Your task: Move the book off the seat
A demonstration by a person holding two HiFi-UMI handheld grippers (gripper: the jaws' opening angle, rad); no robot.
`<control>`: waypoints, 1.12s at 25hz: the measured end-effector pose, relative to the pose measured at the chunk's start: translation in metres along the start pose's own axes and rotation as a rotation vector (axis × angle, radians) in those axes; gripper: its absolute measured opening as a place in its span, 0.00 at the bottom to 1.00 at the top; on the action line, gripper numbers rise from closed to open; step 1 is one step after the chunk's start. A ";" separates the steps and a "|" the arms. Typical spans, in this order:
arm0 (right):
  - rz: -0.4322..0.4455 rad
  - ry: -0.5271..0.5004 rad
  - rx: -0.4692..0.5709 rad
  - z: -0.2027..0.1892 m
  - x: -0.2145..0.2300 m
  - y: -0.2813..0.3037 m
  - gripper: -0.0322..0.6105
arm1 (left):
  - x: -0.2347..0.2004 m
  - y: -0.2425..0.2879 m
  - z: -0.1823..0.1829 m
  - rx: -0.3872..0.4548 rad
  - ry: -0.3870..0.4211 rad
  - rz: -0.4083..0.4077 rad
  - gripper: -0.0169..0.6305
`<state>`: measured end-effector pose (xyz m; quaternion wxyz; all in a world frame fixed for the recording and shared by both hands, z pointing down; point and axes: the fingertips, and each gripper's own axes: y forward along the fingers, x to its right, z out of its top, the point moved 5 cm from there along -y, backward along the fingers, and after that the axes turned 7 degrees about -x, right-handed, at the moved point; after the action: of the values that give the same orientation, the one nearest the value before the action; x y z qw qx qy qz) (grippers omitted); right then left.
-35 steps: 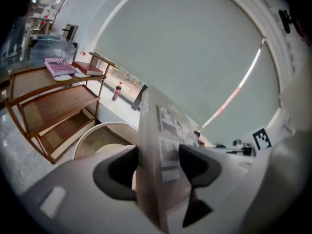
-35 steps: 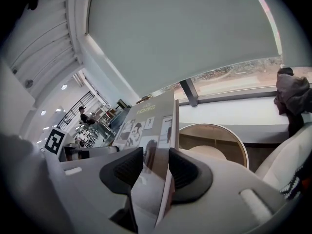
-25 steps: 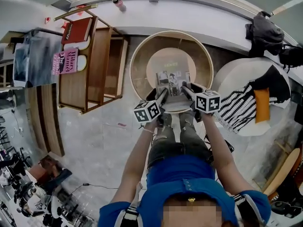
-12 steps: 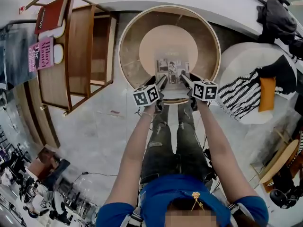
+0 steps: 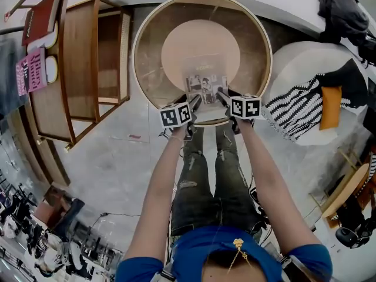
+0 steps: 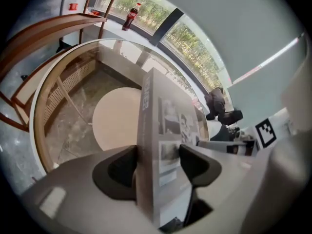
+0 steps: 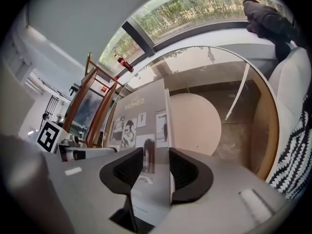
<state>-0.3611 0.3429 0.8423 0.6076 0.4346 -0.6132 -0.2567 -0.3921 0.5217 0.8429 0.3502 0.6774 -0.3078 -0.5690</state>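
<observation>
Seen from above, a person stands with both arms stretched forward, holding a gripper in each hand. The left gripper (image 5: 194,102) and right gripper (image 5: 221,96) meet at the centre of the frame. Each is clamped on the near edge of a grey book (image 5: 205,82) with black-and-white photographs on its cover. Each gripper view shows its two dark jaws pressed against the book's faces.

The book sits over the glass top of a round wooden-rimmed table (image 5: 141,69) in the upper middle; whether it touches the glass cannot be told. A white seat (image 5: 288,69) with a striped cushion (image 5: 294,107) is at the right, well apart from the book. A wooden shelf unit (image 5: 79,69) stands at the upper left.
</observation>
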 end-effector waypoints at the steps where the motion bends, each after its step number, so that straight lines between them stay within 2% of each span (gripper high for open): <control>1: -0.003 -0.011 -0.005 -0.001 0.001 0.000 0.31 | -0.001 0.002 -0.002 -0.009 -0.010 0.004 0.44; 4: -0.020 -0.038 -0.003 -0.002 0.000 0.000 0.29 | -0.005 0.004 -0.004 -0.011 -0.012 0.026 0.42; 10: -0.019 -0.024 0.018 -0.005 -0.001 0.001 0.29 | -0.005 0.004 -0.005 -0.019 -0.013 0.020 0.42; 28: -0.057 -0.012 -0.011 -0.005 -0.003 0.002 0.30 | -0.009 0.003 -0.006 -0.010 -0.008 0.017 0.42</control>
<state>-0.3574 0.3475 0.8434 0.5986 0.4472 -0.6028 -0.2799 -0.3879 0.5279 0.8509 0.3572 0.6707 -0.3123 -0.5701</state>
